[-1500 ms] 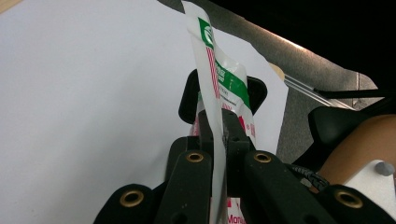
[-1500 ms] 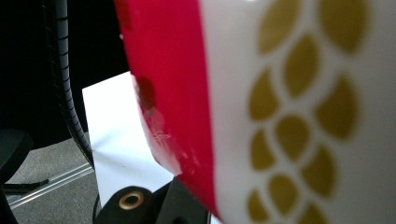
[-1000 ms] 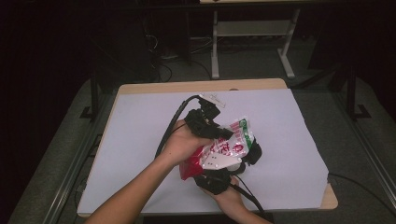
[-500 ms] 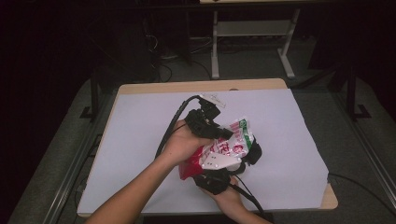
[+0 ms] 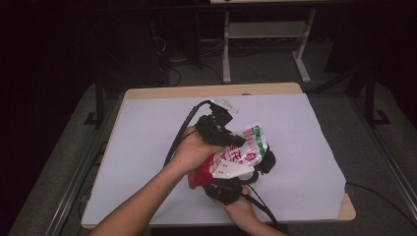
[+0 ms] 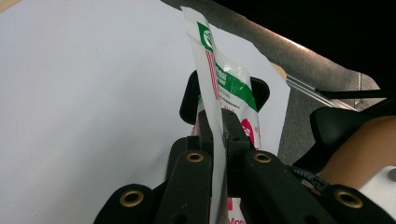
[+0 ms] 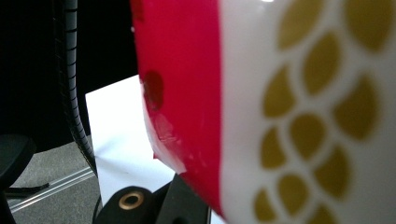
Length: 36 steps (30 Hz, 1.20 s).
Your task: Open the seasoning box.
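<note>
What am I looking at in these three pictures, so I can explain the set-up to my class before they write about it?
A person sits at a table covered with a white sheet and holds a hand-held tool with two black jaws in each hand. One picture looks down from above. The other two come from small cameras riding on the tools, looking along their jaws. The left gripper and the right gripper are both shut on one snack bag, red, white and green, lifted above the sheet. In the left gripper view the jaws pinch the bag's thin edge. In the right gripper view the bag's red and gold-patterned side is very close.
</note>
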### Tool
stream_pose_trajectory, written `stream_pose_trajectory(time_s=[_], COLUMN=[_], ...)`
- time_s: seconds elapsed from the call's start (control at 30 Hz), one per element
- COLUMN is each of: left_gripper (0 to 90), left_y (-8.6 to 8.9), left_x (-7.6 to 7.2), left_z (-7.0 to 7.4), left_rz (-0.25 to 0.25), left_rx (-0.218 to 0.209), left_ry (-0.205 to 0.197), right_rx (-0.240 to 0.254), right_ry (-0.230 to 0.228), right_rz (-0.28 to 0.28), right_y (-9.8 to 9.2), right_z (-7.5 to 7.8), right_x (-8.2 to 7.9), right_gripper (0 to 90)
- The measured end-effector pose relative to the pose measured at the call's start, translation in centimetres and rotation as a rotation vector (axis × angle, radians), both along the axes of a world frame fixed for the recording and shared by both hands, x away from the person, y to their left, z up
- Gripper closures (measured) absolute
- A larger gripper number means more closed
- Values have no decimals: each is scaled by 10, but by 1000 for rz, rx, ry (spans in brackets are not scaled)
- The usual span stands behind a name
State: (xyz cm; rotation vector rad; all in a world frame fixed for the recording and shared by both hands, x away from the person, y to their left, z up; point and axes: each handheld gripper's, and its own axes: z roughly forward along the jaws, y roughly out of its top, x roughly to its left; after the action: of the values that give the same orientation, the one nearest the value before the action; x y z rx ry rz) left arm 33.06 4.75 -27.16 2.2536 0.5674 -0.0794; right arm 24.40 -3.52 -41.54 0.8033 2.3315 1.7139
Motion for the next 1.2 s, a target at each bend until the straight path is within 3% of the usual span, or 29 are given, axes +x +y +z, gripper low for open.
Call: stream_pose_trajectory(time_s=[1.2], left_gripper=[900], left_y=[-2], left_x=[0], left_z=[0], left_rz=[2], left_rx=[-7], left_ry=[4], right_rx=[20], right_ry=[-17], right_rz=[11], right_y=[0], right_z=[2], right_x=[-1], right_gripper=[900])
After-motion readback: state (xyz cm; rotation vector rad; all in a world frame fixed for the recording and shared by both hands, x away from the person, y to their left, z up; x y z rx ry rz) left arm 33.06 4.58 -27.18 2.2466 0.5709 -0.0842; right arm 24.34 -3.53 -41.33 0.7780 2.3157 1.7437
